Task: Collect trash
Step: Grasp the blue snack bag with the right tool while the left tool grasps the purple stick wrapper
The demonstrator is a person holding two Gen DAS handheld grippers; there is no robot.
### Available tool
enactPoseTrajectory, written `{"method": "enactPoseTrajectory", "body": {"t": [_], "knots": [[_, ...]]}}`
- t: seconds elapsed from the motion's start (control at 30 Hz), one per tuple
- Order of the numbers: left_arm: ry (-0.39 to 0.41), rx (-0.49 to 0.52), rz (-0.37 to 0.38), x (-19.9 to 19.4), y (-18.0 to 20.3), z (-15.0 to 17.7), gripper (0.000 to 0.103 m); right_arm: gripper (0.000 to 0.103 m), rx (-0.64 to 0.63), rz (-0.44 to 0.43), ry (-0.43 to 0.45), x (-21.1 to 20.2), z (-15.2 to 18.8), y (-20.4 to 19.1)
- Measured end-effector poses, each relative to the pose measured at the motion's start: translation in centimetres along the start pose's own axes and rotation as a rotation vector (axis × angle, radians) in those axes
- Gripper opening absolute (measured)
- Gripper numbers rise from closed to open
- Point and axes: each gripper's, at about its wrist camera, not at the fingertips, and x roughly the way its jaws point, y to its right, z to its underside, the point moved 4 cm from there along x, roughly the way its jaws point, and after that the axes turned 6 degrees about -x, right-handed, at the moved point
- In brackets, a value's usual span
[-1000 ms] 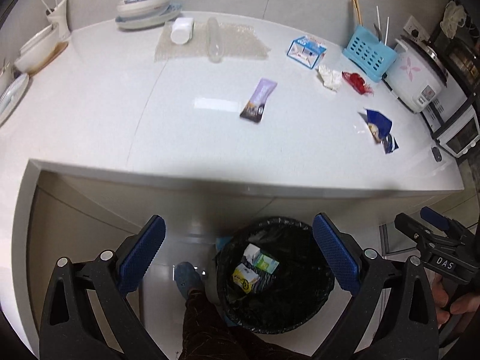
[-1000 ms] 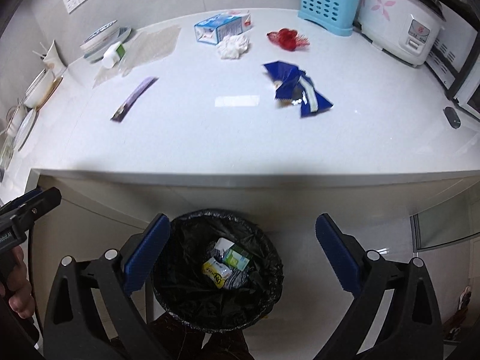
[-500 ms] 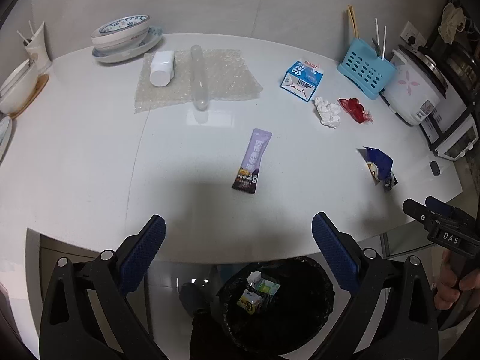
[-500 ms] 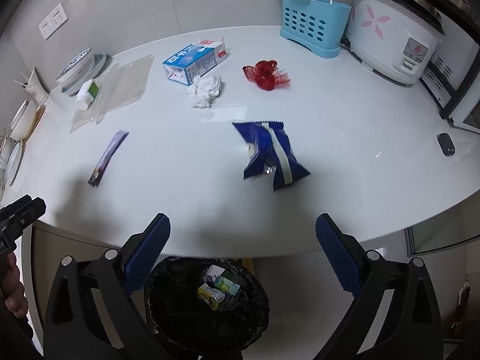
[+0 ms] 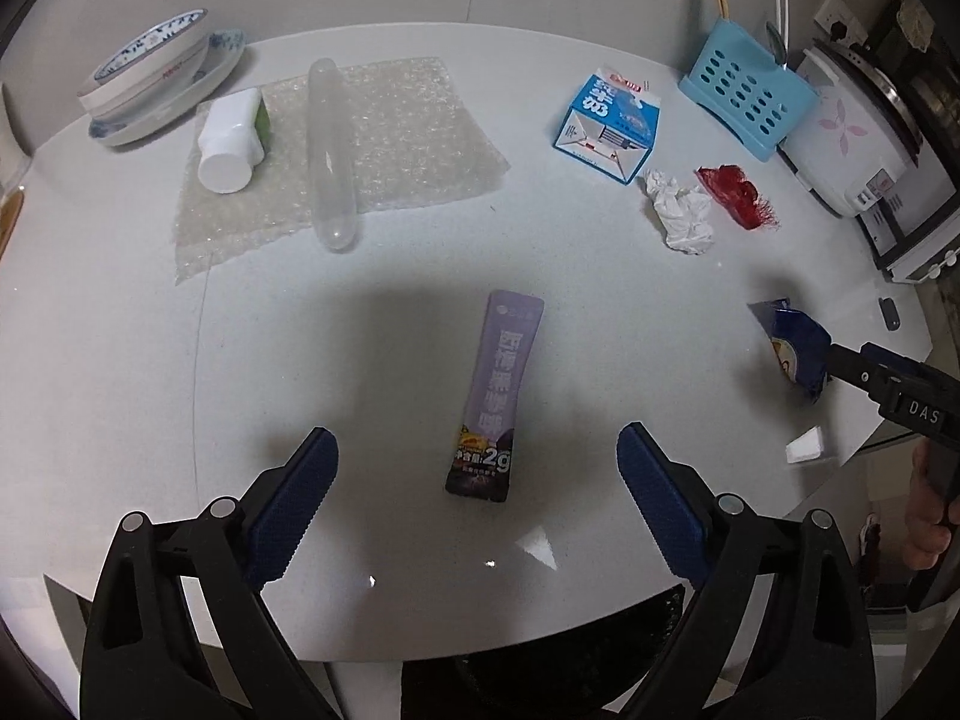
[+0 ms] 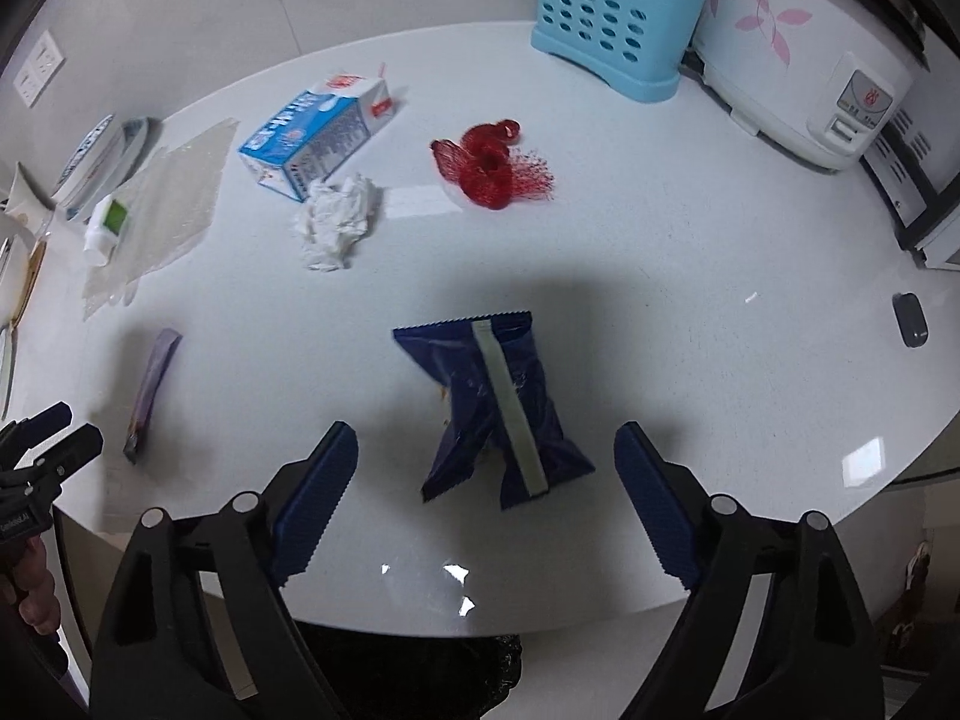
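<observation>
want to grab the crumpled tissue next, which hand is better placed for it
Right. The crumpled tissue lies nearer the right gripper, whose jaws are closing over the blue snack bag. The left gripper is lined up on the purple sachet, farther away.

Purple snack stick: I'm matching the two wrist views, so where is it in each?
Left wrist: the purple snack stick lies centre frame, between the left gripper's open jaws.
Right wrist: it lies at far left, beside that gripper.
Shared landmark: the milk carton.
</observation>
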Motion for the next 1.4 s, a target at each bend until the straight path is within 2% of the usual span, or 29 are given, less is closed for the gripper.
{"method": "enactPoseTrajectory", "body": {"t": [0.13,0.23,0.3,0.53,0.63,0.73,0.8,0.93,1.23,1.4], "knots": [[-0.043,0.021,-0.015,2.1,0.1,-1.0,0.089,0.075,0.019,-0.002,-0.065,2.0,-1.0,0.7],[-0.077,0.021,-0.021,3.3,0.2,-1.6,0.083,0.07,0.038,-0.012,-0.101,3.1,-1.6,1.0],[-0.095,0.013,-0.017,3.9,0.2,-2.0,0.078,0.069,0.047,-0.019,-0.12,3.7,-1.8,1.0],[-0.127,0.023,-0.047,4.8,0.5,-2.7,0.058,0.053,0.067,-0.018,-0.182,5.4,-1.9,0.8],[-0.136,0.045,-0.069,4.8,0.8,-2.8,0.044,0.047,0.073,-0.012,-0.19,5.6,-1.8,0.6],[-0.165,0.045,-0.08,4.9,1.1,-2.9,0.021,0.037,0.085,-0.015,-0.192,5.6,-1.8,0.5],[-0.175,0.039,-0.077,4.9,1.3,-2.9,0.015,0.032,0.1,-0.026,-0.194,5.5,-1.8,0.5],[-0.154,0.056,-0.085,4.7,1.4,-2.6,0.011,0.027,0.098,-0.017,-0.182,5.0,-1.7,0.2],[-0.117,0.073,-0.07,3.1,1.3,-2.6,0.011,0.027,0.109,-0.007,-0.136,4.1,-2.4,-0.4],[-0.101,0.073,-0.065,1.8,1.5,-2.2,0.011,0.027,0.099,-0.013,-0.119,2.6,-1.6,-0.3]]}}
